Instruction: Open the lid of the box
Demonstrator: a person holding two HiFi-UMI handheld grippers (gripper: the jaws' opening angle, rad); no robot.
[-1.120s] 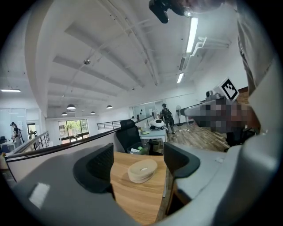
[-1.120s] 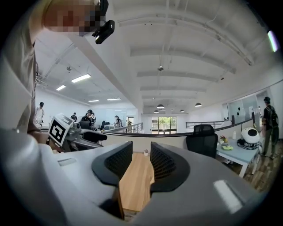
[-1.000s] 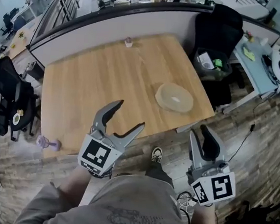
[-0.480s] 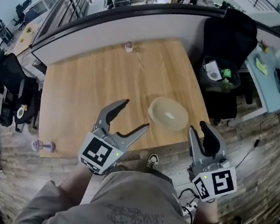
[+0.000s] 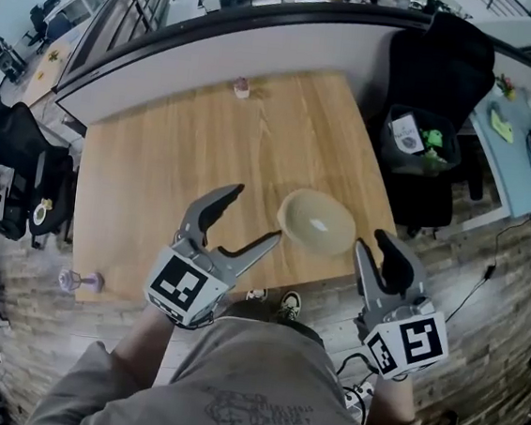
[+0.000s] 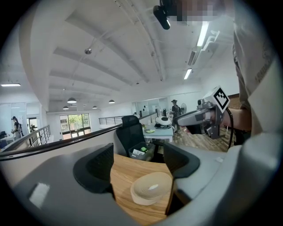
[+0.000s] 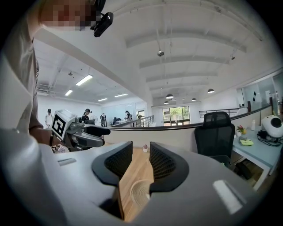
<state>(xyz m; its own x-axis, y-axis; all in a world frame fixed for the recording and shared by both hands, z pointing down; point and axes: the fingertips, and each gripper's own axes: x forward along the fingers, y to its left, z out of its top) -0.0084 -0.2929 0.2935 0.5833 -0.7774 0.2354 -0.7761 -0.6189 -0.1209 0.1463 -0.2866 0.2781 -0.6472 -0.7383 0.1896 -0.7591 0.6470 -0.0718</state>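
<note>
The left gripper point(image 5: 256, 213) and right gripper point(image 5: 374, 241) hold jaws apart, empty, pointing at the box point(image 5: 316, 222), ready to open it.

Box point(image 7: 139, 193) (pale) partly behind right gripper point(image 7: 141, 148)

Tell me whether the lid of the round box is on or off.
On. The lid covers the whole top of the round box on the table; no gap or inside shows.
</note>
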